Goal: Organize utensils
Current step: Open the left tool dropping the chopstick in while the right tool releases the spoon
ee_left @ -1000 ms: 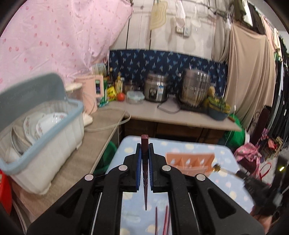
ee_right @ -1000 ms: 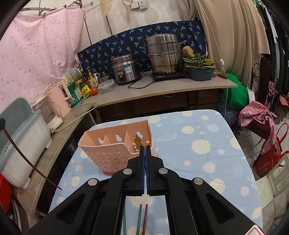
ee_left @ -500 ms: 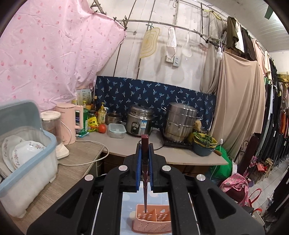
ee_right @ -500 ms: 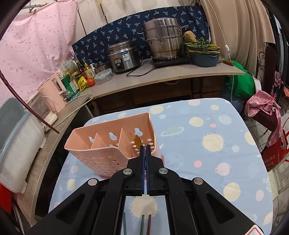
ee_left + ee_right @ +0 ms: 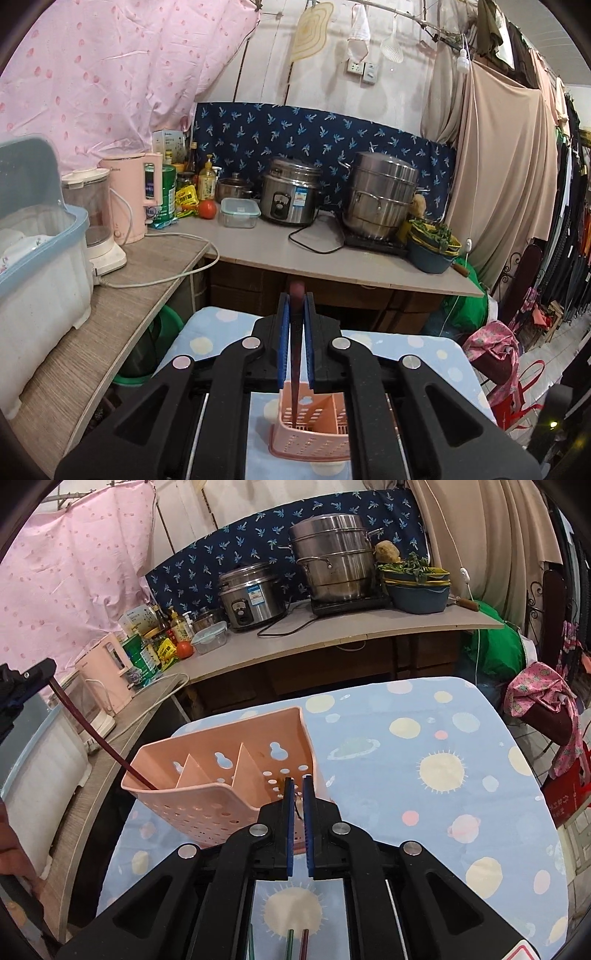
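Right wrist view: table (image 5: 424, 738), caddy (image 5: 221, 771) at centre. Since a second ago, left gripper (image 5: 295, 354) swung over caddy; its pinched chopstick (image 5: 92, 734) now dips tip into leftmost compartment. Right gripper (image 5: 297, 812) jaws parted slightly, small item between, grip unclear. Spare sticks (image 5: 297, 943) lie below on table. Judgement: release due.

The perforated peach-pink plastic utensil basket (image 5: 221, 775) looks matt. The stacked steel steamer pot (image 5: 334, 555) shines. The pale-blue planet-print tablecloth (image 5: 443, 775) seems smooth, perhaps oilcloth. The grey woodgrain side counter (image 5: 92, 339) is dull.
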